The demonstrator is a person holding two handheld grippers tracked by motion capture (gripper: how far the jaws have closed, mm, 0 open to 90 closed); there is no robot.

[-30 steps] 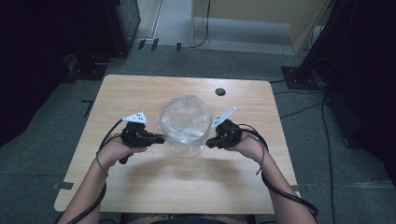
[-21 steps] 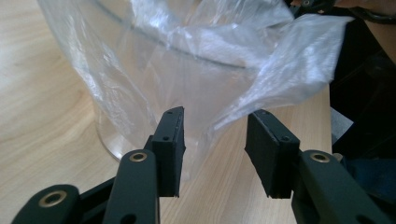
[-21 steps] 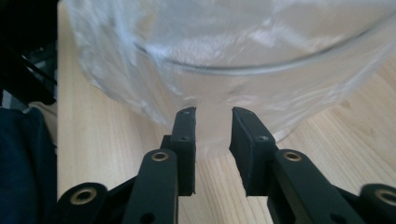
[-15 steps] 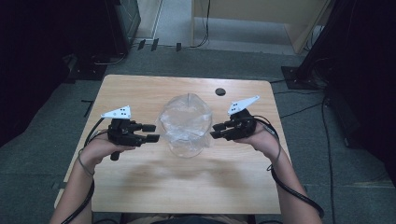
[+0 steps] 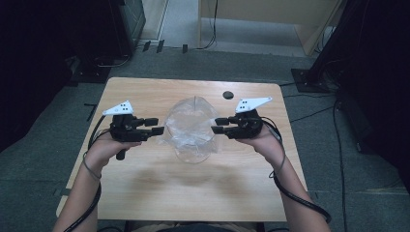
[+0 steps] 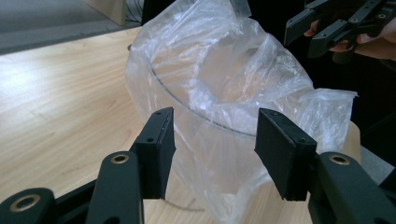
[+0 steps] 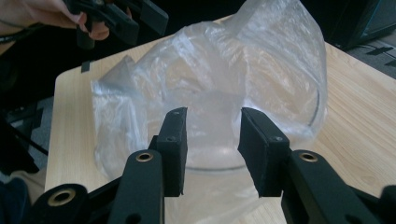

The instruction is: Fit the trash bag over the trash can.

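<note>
Both of my hands have pulled back and apart since a second ago: then the grippers were pinching the plastic at either side of the bowl, now they sit off it. Nearest me, my left gripper (image 5: 155,125) has just been opening; its jaws stand fairly wide with nothing pressed between them, the film only showing past them in the left gripper view. My right gripper (image 5: 218,125) has just been opening too, though less, its jaws moderately parted and also bare of plastic. Between the two, at the middle of the wooden table (image 5: 145,203), stands the clear bowl (image 5: 192,147) with the thin plastic bag (image 6: 224,74) draped loosely over and into it, one flap standing up on the far side. Beyond that, a small dark disc (image 5: 227,94) lies near the table's far edge.

My worry is the bag. It looks slack and unanchored, so I judge it could slump into the bowl or slide off the rim now that nothing holds it. If I come back in carelessly, a jaw could snag the film and drag the light bowl sideways, or catch only one layer and tear it.
</note>
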